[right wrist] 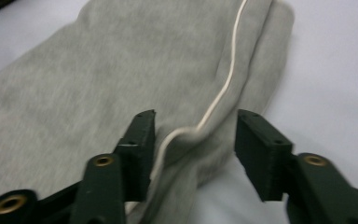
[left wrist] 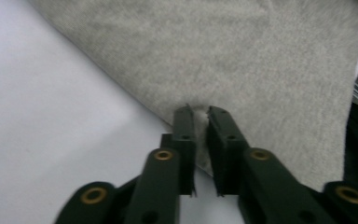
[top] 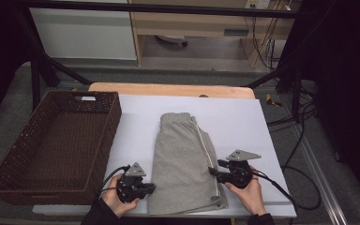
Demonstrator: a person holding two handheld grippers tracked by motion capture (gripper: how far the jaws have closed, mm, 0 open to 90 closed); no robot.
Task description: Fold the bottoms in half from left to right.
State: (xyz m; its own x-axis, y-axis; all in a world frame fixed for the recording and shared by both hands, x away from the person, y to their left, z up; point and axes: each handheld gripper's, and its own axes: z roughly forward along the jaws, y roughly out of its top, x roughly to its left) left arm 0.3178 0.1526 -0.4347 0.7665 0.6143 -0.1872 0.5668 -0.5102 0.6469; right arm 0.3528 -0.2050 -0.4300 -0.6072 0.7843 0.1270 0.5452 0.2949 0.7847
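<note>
STEP: I judge a fold just released | grey folded sweat shorts with white side stripe (top: pixel 186 161) lie mid-table on white sheet (top: pixel 243 117) | left gripper (left wrist: pixel 200 112) narrow around the hem, grip unclear | right gripper (right wrist: pixel 193 126) wide, astride the striped edge | NEXT: regrip, carry to brown wicker basket (top: pixel 9 164).

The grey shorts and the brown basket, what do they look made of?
Shorts: likely soft cotton-type fleece or jersey, matte, with a heathered, slightly fuzzy surface and a pale stripe down the side. Basket: dark brown woven wicker or rattan-like strands; natural or plastic, I can't tell.
</note>
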